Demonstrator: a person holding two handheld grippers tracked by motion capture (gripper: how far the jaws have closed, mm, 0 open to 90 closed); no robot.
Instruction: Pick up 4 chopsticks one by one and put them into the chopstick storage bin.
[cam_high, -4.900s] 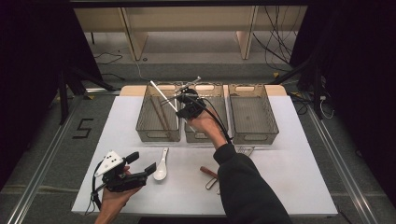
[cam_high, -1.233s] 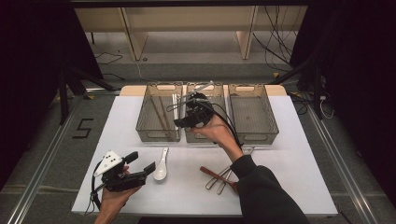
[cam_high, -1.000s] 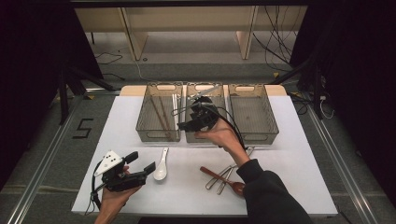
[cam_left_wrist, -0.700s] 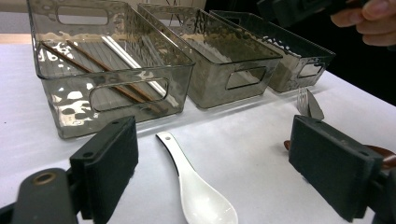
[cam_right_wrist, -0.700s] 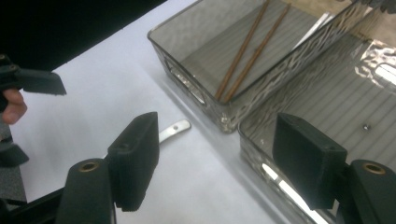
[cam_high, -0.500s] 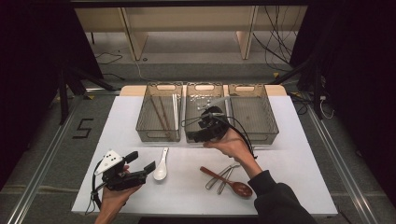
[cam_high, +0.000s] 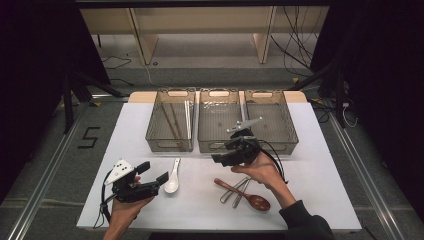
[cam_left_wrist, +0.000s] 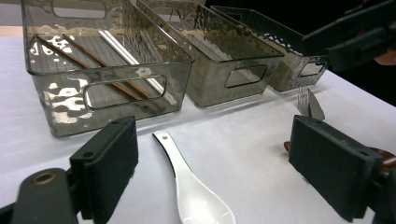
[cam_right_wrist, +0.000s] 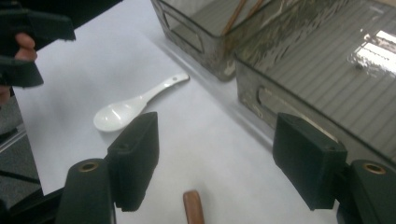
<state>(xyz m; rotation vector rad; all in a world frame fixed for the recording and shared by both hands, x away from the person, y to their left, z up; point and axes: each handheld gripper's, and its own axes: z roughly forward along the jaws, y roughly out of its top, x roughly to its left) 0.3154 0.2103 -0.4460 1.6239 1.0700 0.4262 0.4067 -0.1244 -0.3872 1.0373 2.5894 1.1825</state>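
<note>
While my right gripper (cam_high: 218, 159) hangs just above the white table (cam_high: 325, 170) with its jaws spread wide and nothing between them, its pads frame bare tabletop and the tip of a wooden handle. That handle belongs to the wooden spoon (cam_high: 243, 194), which lies on the table just below my right hand (cam_high: 263, 172), beside two metal utensils (cam_high: 240, 190) that cross it. My left gripper (cam_high: 155, 177), also wide open and empty, rests low at the near left, its pads flanking the white ceramic spoon (cam_left_wrist: 189, 186) without touching it. Beyond stand three clear bins side by side: the left bin (cam_high: 170, 146) holds chopsticks (cam_left_wrist: 93, 65), the middle bin (cam_high: 218, 146) and right bin (cam_high: 287, 132) lie farther right.
</note>
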